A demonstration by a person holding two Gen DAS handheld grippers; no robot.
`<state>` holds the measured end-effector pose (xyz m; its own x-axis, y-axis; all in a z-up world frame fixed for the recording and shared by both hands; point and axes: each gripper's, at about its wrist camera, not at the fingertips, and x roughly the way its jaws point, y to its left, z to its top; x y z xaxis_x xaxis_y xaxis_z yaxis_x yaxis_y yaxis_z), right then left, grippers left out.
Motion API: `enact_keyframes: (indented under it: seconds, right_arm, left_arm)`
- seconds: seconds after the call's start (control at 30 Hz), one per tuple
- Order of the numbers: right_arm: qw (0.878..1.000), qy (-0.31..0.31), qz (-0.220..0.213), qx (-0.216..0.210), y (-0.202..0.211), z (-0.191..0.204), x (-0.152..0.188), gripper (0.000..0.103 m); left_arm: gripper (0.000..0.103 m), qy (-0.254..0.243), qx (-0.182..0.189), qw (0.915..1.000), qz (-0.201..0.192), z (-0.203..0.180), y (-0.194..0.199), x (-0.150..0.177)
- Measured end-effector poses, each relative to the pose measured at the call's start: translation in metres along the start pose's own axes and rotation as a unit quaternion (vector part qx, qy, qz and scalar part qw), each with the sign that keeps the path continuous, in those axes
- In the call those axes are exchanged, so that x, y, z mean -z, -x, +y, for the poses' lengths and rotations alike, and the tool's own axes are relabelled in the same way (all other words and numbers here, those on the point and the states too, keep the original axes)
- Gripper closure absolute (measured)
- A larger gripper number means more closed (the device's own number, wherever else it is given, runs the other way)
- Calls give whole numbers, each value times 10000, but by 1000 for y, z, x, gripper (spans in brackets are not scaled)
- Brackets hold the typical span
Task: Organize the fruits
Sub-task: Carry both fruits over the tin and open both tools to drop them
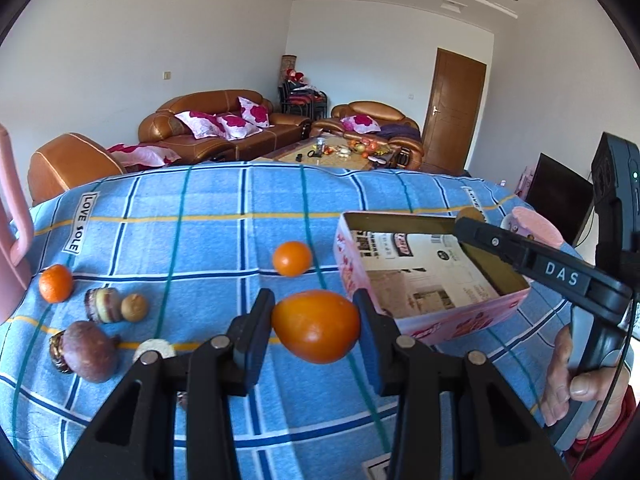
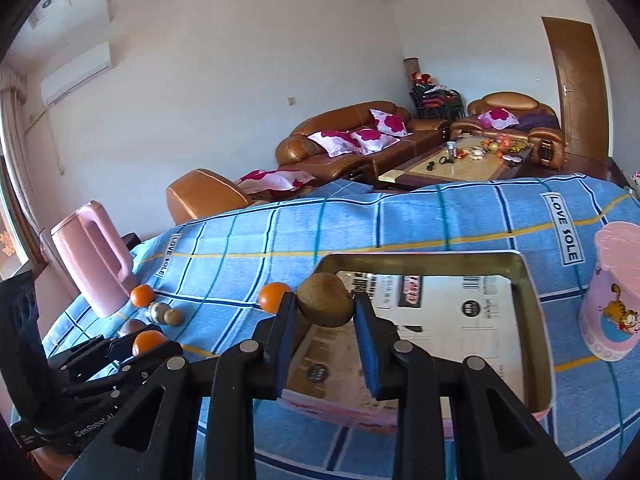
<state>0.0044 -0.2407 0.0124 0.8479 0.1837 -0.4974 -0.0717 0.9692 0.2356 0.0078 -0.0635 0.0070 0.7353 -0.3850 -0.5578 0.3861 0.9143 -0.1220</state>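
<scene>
Black jaws of the left gripper (image 1: 316, 328) are clamping an orange (image 1: 316, 326) above the blue checked cloth (image 1: 180, 224), just left of the pink box (image 1: 472, 320). The right gripper (image 2: 324, 312) is pinching a brown kiwi (image 2: 325, 305) over the box's near-left corner. Two oranges (image 1: 292, 258) and other fruits are lying farther left.

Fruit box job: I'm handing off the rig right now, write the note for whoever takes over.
Left gripper: shut on a large orange, lifted off the blue checked cloth.
Right gripper: shut on a brown kiwi-like fruit, held over the open pink box.
Done: nothing visible inside the box yet.
Left: drop both fruits in; then two small oranges, a small brown fruit and other round items beside the pink kettle.
</scene>
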Motion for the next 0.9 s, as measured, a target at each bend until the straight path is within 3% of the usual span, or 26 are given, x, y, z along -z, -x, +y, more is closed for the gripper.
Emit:
enact_keyframes:
  seconds: [0.2,0.43,0.6,0.9]
  right_arm:
    - [9993,-36,0,376,4,-35,-5,72]
    - [9974,-17,204,691,1,-61,-3,72]
    - [9946,-17,457,928,-8,-71,-1,72]
    - [9932,-61,657,960,-13,-73,3,72]
  left_arm:
    - [61,-226,290,9993,-74,-43,-17,-16]
    - [61,-342,448,9983,156,-83,-51,-22]
    - [61,-264,378,9979,453,-97,-75,-21]
    - [61,-298,62,9968,739,-96,-92,-12]
